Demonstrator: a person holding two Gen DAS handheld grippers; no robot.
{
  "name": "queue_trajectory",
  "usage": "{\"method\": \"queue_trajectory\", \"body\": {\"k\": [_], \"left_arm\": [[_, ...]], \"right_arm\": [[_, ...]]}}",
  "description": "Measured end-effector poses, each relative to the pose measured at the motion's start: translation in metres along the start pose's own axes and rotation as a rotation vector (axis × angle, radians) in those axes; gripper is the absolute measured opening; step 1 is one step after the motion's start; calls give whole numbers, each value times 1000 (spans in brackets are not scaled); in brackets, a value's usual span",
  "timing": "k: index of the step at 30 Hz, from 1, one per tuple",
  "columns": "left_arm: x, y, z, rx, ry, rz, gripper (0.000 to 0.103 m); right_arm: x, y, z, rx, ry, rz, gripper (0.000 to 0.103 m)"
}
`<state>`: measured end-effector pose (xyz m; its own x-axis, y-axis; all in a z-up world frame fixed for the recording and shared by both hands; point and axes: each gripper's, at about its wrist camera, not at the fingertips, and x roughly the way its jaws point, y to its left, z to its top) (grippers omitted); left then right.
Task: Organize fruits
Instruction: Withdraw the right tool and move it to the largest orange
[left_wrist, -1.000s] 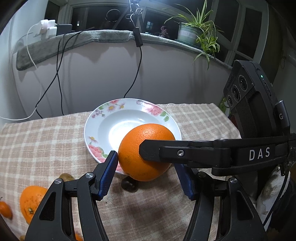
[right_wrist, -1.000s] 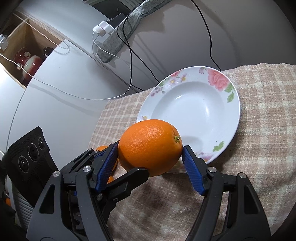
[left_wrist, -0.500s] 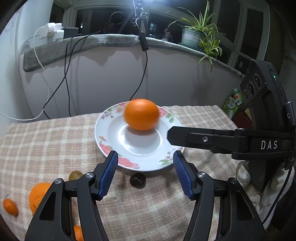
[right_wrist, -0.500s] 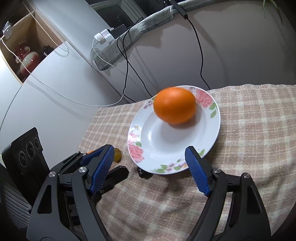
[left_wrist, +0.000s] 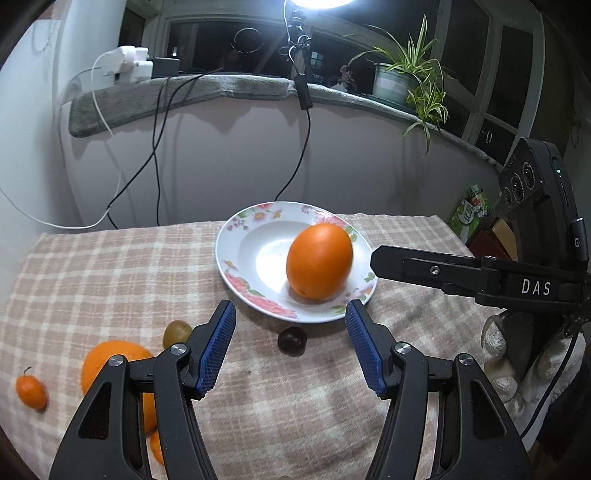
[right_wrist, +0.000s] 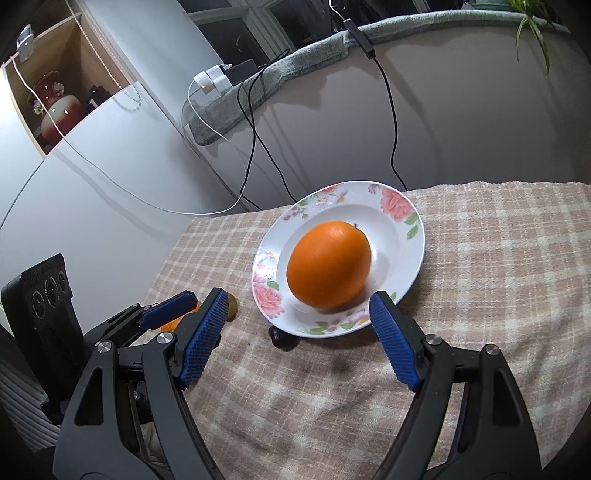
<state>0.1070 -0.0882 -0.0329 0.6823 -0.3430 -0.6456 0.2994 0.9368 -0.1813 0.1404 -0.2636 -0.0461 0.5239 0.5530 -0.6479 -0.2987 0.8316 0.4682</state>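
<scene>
A large orange lies in the flowered white plate on the checked cloth. It touches neither gripper. My left gripper is open just short of the plate's near rim, with nothing between its blue pads. My right gripper is open too, its tips at the near rim on either side of the orange and clear of it. Left of the plate lie a second orange, a tiny orange fruit and an olive-coloured fruit. A dark fruit sits at the rim.
The checked cloth covers the table up to a white wall hung with black and white cables. A grey-padded sill above carries a potted plant. A gloved hand holds the right gripper at the right edge.
The right gripper let go of the orange, which rolled in the plate and now lies there. Both grippers drew back from the plate and rose a little.
</scene>
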Motion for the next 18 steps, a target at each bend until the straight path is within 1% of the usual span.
{"method": "queue_trajectory", "body": {"k": [11,14,18], "left_arm": [[-21,5,-10,-13,-21,25,62],[-25,7,-11,-18,-25,38,62],[-31,11,-16,-30,-27,57,62]], "right_arm": [[-10,18,-7,-65,-21,-22,82],[-12,21,-7,-81,-32,-28,89],[-14,27,-9,-104,-36,-37,89]]}}
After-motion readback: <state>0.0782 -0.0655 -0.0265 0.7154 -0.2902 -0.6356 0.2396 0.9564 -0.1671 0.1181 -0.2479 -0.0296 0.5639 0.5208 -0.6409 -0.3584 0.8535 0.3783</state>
